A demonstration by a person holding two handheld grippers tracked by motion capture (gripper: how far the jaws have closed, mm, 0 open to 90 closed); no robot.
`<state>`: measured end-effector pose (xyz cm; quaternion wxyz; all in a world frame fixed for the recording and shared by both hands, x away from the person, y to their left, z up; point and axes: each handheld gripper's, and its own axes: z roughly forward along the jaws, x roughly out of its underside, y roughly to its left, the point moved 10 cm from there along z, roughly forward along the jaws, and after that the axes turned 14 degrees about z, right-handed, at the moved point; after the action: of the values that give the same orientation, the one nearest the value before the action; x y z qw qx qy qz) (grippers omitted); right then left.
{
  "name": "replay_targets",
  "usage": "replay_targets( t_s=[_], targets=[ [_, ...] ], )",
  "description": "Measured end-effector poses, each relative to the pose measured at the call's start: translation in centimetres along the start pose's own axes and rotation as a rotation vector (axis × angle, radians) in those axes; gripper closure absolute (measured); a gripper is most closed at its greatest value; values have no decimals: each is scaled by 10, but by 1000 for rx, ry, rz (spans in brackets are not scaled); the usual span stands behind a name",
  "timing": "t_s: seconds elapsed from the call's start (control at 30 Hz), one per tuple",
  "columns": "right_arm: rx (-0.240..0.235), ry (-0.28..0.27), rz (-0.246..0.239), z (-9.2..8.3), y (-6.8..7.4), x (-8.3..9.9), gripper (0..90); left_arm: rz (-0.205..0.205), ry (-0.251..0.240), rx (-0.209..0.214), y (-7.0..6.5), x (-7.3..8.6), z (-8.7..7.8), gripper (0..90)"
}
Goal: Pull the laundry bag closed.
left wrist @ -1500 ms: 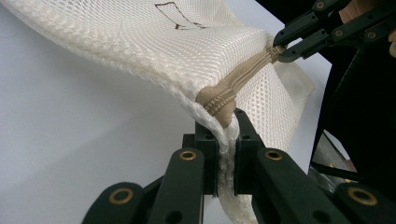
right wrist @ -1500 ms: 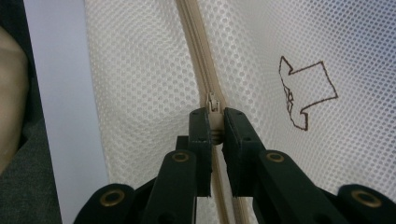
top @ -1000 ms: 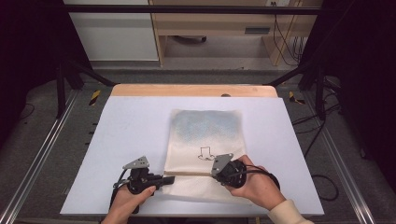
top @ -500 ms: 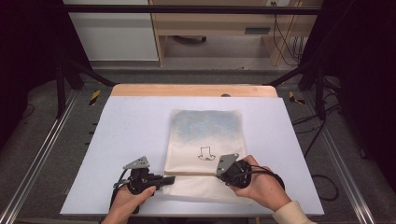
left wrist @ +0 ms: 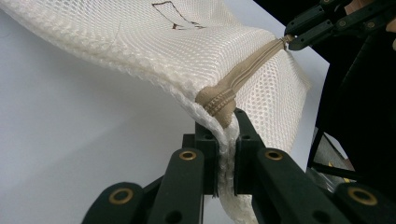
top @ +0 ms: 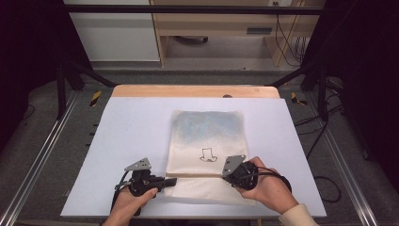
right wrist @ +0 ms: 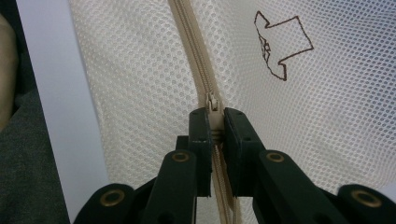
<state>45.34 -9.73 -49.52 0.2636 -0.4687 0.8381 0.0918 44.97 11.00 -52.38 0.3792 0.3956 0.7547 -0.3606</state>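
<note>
White mesh laundry bag (top: 206, 141) flat on the pale counter (top: 127, 136), brown outline drawing, no readable text, left hand-held gripper (top: 165, 180) pinching its zipper-end edge, right hand-held gripper (top: 226, 173) pinching the zipper pull (right wrist: 213, 103).

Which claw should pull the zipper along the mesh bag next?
Probably the right claw: it pinches the zipper pull. The left claw clamps the mesh bag at the zipper's end, so it is better placed to hold the bag steady.
</note>
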Motion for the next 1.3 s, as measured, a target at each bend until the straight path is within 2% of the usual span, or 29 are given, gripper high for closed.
replay_targets(
  t_s=[0.37, 0.97, 1.3],
  targets=[
    [6, 8, -3, -1, -2, 3, 821, 2, -1, 1, 0, 0, 0, 838],
    [40, 14, 41, -14, -18, 24, 821, 2, 1, -3, 1, 0, 0, 838],
    [43, 17, 49, -15, -19, 27, 821, -1, 3, -2, 1, 1, 0, 838]
  ],
)
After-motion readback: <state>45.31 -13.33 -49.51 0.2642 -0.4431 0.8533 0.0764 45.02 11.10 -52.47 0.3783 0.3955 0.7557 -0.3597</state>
